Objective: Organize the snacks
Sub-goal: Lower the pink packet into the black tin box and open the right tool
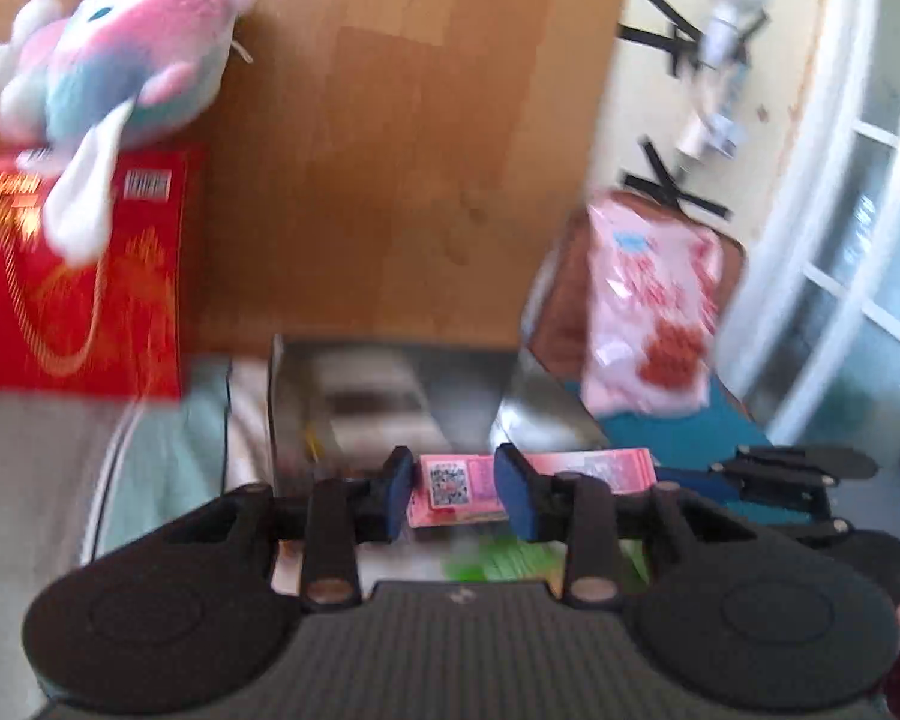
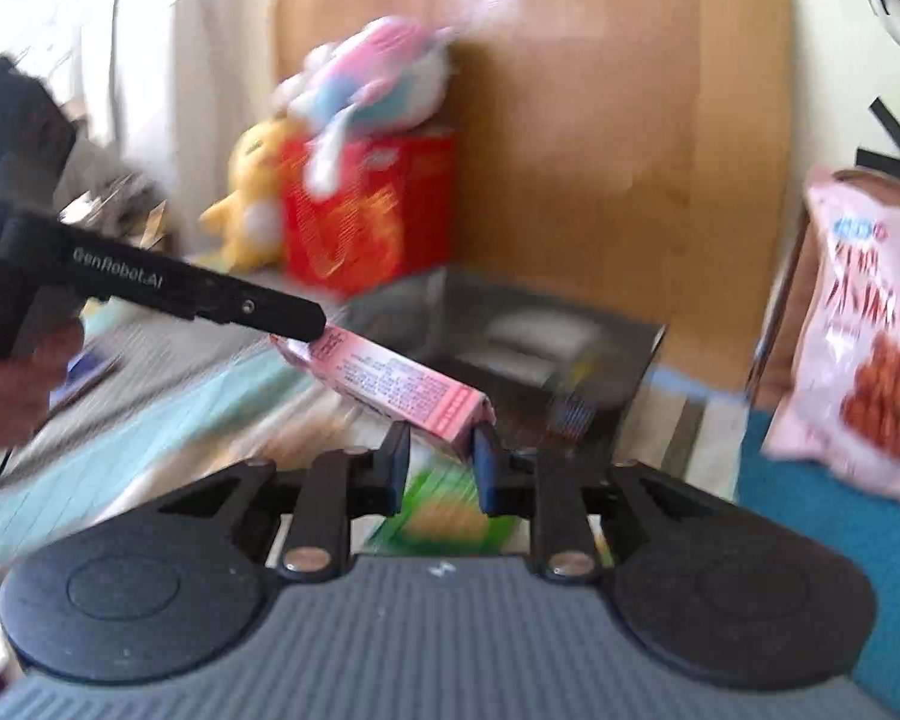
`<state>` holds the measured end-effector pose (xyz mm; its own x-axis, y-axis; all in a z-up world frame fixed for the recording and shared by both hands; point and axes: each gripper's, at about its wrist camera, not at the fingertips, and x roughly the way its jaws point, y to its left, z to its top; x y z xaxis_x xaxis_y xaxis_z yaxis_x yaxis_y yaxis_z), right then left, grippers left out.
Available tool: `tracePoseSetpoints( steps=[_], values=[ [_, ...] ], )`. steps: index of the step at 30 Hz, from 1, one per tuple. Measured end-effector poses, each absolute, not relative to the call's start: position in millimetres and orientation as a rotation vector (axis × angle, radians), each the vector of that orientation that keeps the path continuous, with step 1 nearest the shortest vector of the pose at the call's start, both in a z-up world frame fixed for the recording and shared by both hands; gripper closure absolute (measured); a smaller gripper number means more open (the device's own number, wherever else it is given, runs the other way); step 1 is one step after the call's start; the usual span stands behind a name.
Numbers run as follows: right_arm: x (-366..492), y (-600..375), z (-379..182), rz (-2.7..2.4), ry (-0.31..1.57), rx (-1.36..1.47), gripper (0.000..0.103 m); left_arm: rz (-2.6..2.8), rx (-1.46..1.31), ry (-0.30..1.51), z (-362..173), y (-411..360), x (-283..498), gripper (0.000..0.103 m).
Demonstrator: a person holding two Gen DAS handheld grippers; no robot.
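Note:
A long pink snack box is held in the air between both grippers. My left gripper is shut on one end, the end with a QR code. My right gripper is shut on the other end. In the right wrist view the left gripper's black finger reaches in from the left and meets the box. Under the box lies a green snack packet. Behind it stands an open dark grey box. A pink bag of red snacks leans at the right.
A red gift box stands at the left with a pink and blue plush toy on top. A yellow plush sits beside it. A wooden panel rises behind. A blue surface lies at the right.

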<state>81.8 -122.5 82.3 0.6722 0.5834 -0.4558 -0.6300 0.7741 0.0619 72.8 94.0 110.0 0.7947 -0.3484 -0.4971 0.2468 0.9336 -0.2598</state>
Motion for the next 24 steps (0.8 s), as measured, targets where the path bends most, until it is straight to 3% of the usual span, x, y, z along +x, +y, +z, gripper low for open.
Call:
tracePoseSetpoints(
  steps=[8, 15, 19, 24],
  values=[
    [162.5, -100.5, 66.0, 0.598, 0.564, -0.081, 0.072, -0.243, -0.184, 0.648, 85.3, 93.5, 155.8, 0.074],
    [133.8, -124.0, 74.7, 0.601, 0.528, -0.004, 0.065, -0.197, -0.19, 0.616, 88.8, 100.0, 133.1, 0.068],
    [92.5, -131.9, 56.9, 0.678, 0.585, -0.001, 0.043, -0.222, -0.241, 0.579, 93.4, 112.6, 83.8, 0.062],
    [66.8, -104.7, 26.1, 0.652, 0.629, -0.146, 0.027, -0.244, -0.31, 0.612, 73.4, 123.7, 24.3, 0.062]
  ],
)
